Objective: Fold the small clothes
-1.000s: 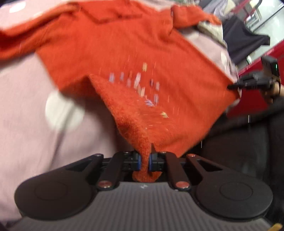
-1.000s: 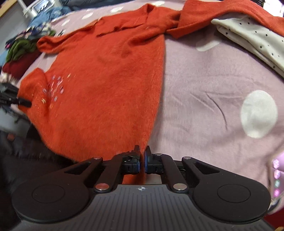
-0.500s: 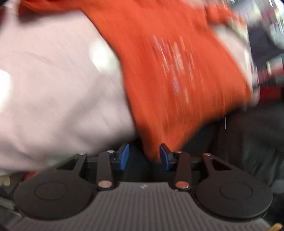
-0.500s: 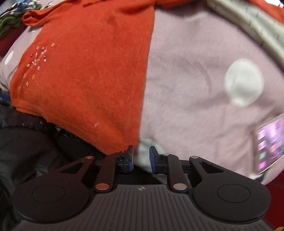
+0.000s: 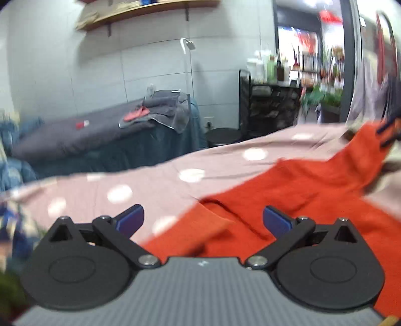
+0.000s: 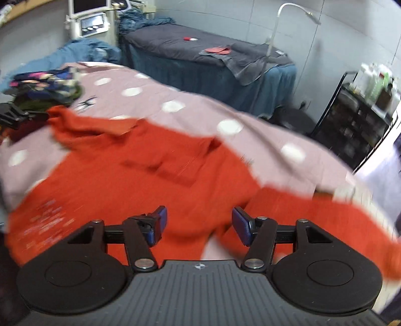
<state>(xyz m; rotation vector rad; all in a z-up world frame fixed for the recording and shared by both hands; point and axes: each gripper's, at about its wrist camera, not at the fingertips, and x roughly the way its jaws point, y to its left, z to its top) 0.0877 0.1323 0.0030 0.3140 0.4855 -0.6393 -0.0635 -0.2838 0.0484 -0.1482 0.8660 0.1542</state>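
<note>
An orange knitted sweater lies spread on a pink bedsheet with white dots. In the left wrist view the orange sweater fills the lower right, one sleeve running up to the right edge. My left gripper hovers above the sweater's near part; its jaws are opening wide, and nothing is pinched between the blue pads. My right gripper hangs over the sweater near one sleeve, jaws opening too, holding nothing. At the far left of the right wrist view the tip of the other gripper shows.
A pile of coloured clothes sits at the far left of the bed. Behind stands a grey treatment bed with towels, a white lamp and a black shelf trolley. The pink sheet stretches left of the sweater.
Both grippers let go of the sweater's hem and opened wide. Both rose and tilted up, so the room behind the bed has come into view. The sweater now lies flat.
</note>
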